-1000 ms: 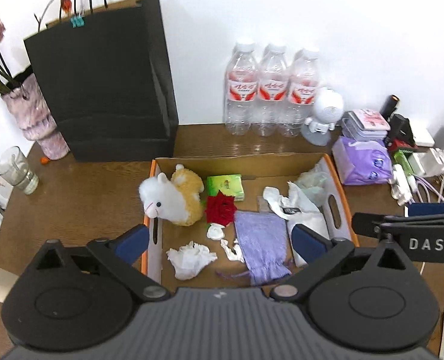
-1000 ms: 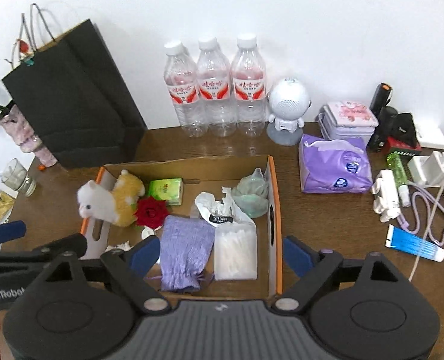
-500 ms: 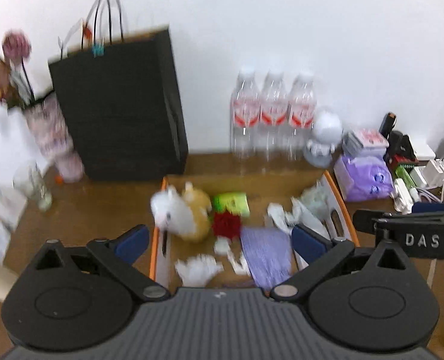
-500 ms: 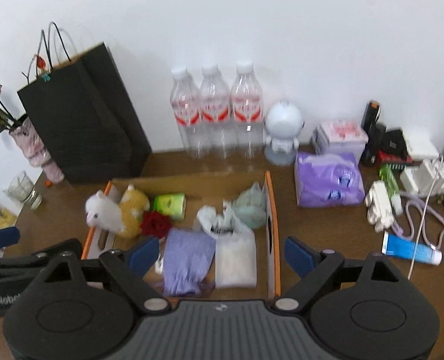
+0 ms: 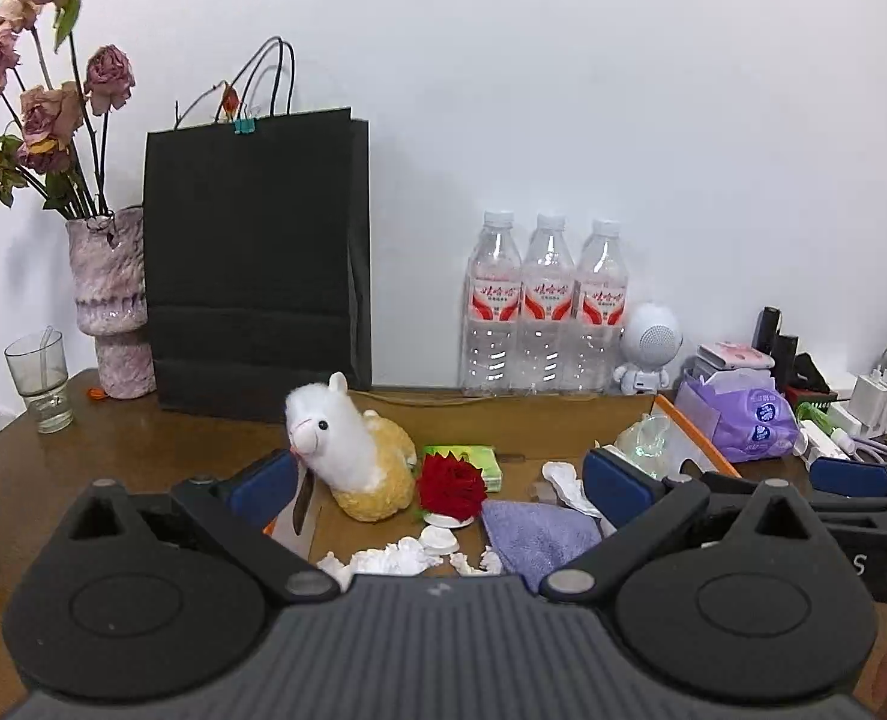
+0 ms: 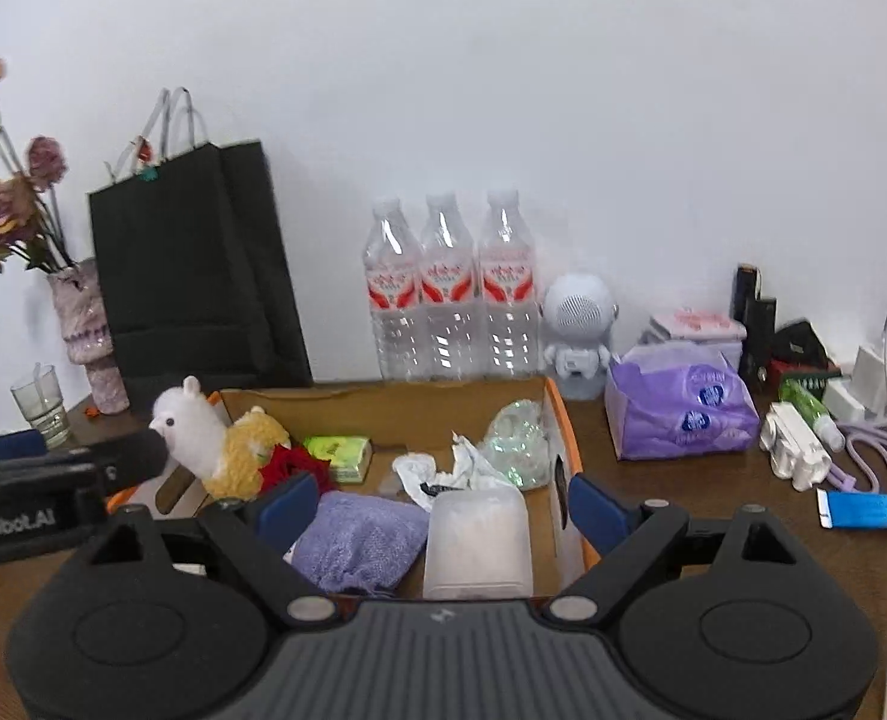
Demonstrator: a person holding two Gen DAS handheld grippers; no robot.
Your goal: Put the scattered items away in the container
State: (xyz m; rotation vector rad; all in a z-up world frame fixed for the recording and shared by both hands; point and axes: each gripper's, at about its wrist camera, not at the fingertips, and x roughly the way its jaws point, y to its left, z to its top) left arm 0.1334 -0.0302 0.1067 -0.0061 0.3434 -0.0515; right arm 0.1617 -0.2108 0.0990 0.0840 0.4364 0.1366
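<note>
Cardboard, orange-edged box [image 6: 554, 414] holds the plush alpaca [image 5: 347, 450] and lilac cloth [image 6: 359, 537]; both grippers, left gripper [image 5: 437, 480] and right gripper [image 6: 443, 507], hover spread and empty, seemingly done.

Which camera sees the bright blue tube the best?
The right wrist view. The flat bright blue tube with a white end lies in plain sight on the brown wooden table, right of the cardboard box. The left wrist view does not show it: the right claw's dark body fills that corner.
</note>
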